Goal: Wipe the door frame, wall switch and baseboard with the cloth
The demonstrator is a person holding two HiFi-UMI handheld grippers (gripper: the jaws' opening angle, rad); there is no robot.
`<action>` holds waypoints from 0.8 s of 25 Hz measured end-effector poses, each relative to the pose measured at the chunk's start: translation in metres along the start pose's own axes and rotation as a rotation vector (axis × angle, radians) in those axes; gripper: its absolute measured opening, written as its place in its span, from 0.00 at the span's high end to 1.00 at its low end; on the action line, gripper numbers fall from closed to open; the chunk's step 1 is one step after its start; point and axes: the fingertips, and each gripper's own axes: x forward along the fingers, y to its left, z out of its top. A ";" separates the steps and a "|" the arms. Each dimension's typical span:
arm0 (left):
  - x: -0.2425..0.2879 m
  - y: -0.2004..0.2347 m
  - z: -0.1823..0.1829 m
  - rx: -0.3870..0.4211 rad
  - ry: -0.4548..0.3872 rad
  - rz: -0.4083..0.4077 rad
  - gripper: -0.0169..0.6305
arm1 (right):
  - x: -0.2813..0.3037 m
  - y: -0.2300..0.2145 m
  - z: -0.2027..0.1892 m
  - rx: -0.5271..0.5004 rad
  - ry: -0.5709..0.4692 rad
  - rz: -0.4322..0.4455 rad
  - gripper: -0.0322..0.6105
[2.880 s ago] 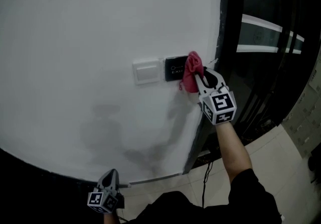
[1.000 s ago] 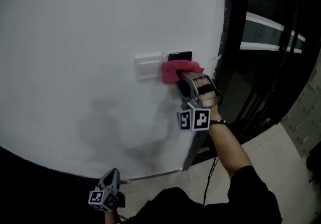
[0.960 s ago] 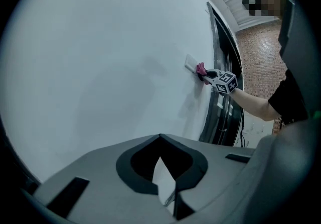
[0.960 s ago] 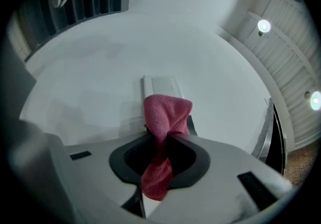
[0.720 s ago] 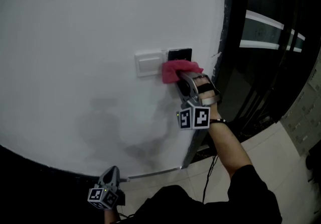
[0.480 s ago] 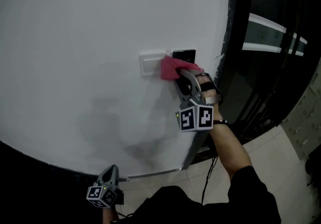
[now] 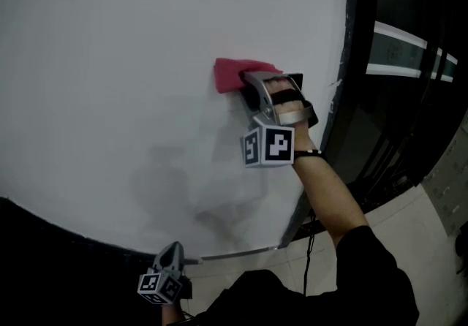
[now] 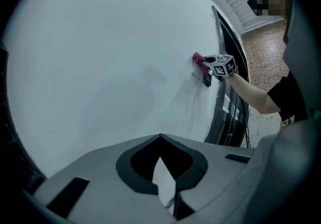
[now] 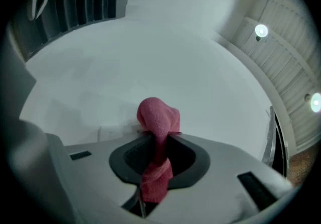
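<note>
Soft, light cloth [image 7: 234, 73] looks best pinched at its bunched tail. The right gripper [image 7: 249, 84] clamps it so, left of the door frame [image 7: 349, 61]. The left gripper [image 7: 171, 253], jaws together and empty, hangs lower left of that frame.

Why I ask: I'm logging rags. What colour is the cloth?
Pinkish red cloth, clearest in the right gripper view.
</note>
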 end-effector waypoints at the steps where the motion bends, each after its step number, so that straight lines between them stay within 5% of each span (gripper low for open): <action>1: -0.003 0.003 -0.001 -0.002 -0.001 0.008 0.97 | 0.002 0.009 -0.001 -0.004 0.009 0.013 0.84; 20: -0.014 0.020 -0.009 -0.046 0.015 0.014 0.97 | -0.019 0.072 -0.002 0.002 0.028 0.082 0.84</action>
